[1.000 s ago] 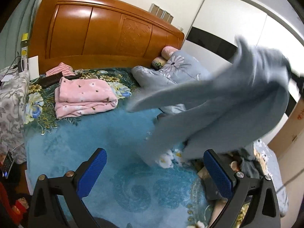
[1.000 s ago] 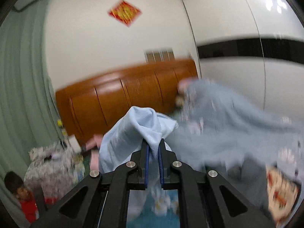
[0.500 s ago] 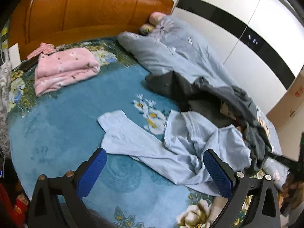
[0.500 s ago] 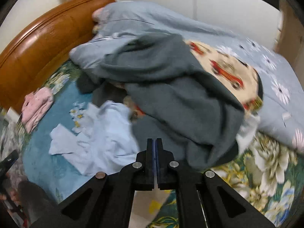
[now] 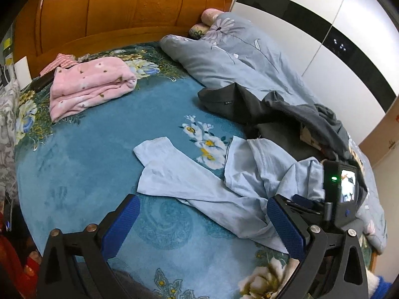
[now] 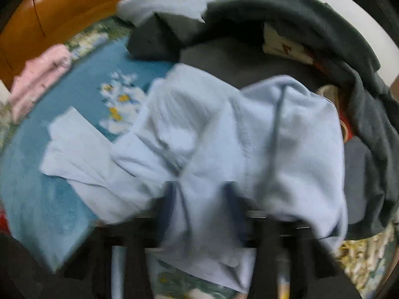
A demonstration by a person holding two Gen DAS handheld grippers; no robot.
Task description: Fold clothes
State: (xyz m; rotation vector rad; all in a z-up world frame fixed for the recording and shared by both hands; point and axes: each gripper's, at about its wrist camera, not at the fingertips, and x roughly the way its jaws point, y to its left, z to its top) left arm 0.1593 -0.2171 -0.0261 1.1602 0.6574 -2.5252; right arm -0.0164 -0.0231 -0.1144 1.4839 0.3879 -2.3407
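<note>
Left wrist view is showing, at far left, a folded pink garment (image 5: 87,87) lying on the blue floral bedspread (image 5: 74,169) near the wooden headboard (image 5: 124,10). Further right, the light blue garment (image 5: 199,186) is sprawling crumpled across the bedspread, one long part reaching toward the middle of the bed, the bunched part touching a pile of dark grey clothes (image 5: 286,114). The left gripper (image 5: 202,224) is hovering above the near edge of the garment with its fingers spread wide and nothing between them.

Right wrist view is blurring heavily. The right gripper (image 6: 202,206) is sitting low over the bunched end of the light blue garment (image 6: 237,137), with cloth lying between its two blue pads; whether they are clamping on it I cannot tell.

Risks, as I am judging them: the garment is overlapping the grey pile, so a pinch here may be catching grey cloth too, or several layers at once, leaving the piece twisted instead of flat. Dragging it leftward could also be pushing into the pink stack.

Writing: a small tag on the dark grey clothes is showing, too tiny to read. Nothing else legible is appearing.
</note>
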